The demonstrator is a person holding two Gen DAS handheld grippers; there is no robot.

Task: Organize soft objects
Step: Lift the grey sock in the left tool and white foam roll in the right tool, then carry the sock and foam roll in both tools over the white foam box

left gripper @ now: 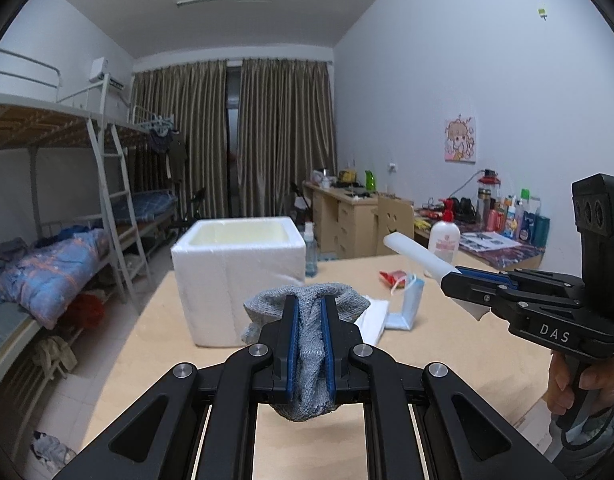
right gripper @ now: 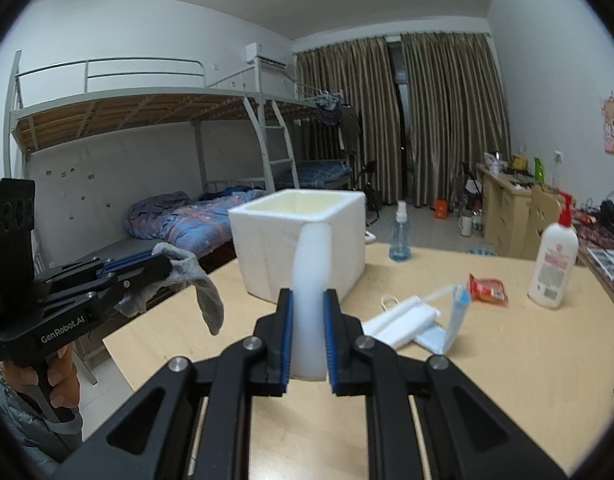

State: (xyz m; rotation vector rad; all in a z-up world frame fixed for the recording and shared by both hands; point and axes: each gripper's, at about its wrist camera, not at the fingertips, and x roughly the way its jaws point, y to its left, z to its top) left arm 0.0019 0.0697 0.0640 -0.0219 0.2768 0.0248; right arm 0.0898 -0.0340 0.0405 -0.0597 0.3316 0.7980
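My left gripper [left gripper: 310, 308] is shut on a grey knitted sock [left gripper: 307, 344] and holds it above the wooden table [left gripper: 447, 360], in front of the open white foam box [left gripper: 239, 264]. The sock hangs from it in the right wrist view [right gripper: 203, 292]. My right gripper [right gripper: 309, 300] is shut on a white foam strip [right gripper: 311, 280] that points toward the foam box [right gripper: 303, 240]. In the left wrist view that gripper [left gripper: 455, 280] holds the strip [left gripper: 419, 258] up at the right.
White and blue face masks [right gripper: 423, 320] lie on the table right of the box, by a red snack packet [right gripper: 489, 290], a white lotion pump bottle [right gripper: 553, 264] and a blue spray bottle [right gripper: 401, 236]. Bunk beds [left gripper: 47, 208] stand left; a cluttered desk [left gripper: 487, 224] right.
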